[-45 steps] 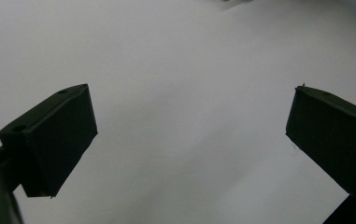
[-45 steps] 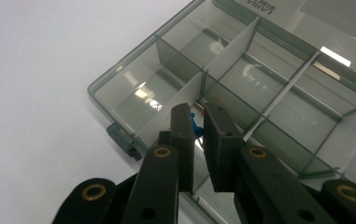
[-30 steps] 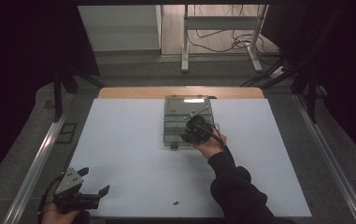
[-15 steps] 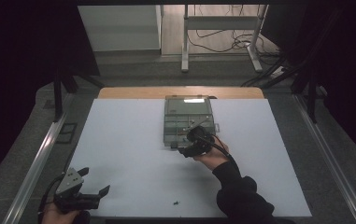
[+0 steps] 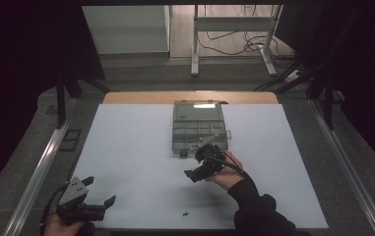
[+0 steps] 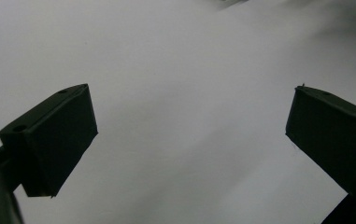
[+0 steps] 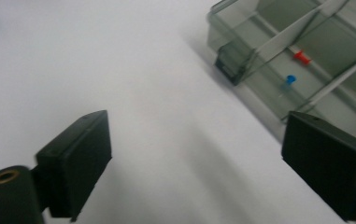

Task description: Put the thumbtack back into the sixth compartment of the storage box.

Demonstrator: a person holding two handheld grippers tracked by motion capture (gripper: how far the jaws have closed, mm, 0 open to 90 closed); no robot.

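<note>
Pulling back from the compartment box [image 5: 199, 129], the right gripper [image 5: 198, 173] is hovering empty, jaws spread — the tiny dark screw [image 5: 186, 214] is lying just nearer the person. Light, slippery; pinch its shank. The left gripper [image 5: 99, 196] is idling, released.

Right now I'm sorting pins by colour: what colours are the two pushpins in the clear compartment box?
One red pushpin, one blue pushpin; clearest in the right gripper view.

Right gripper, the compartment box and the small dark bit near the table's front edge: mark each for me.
right gripper [image 5: 201, 166], high view, between its fingertips
compartment box [image 5: 195, 115], high view, on its lid
small dark bit [image 5: 186, 213], high view, on its middle
</note>
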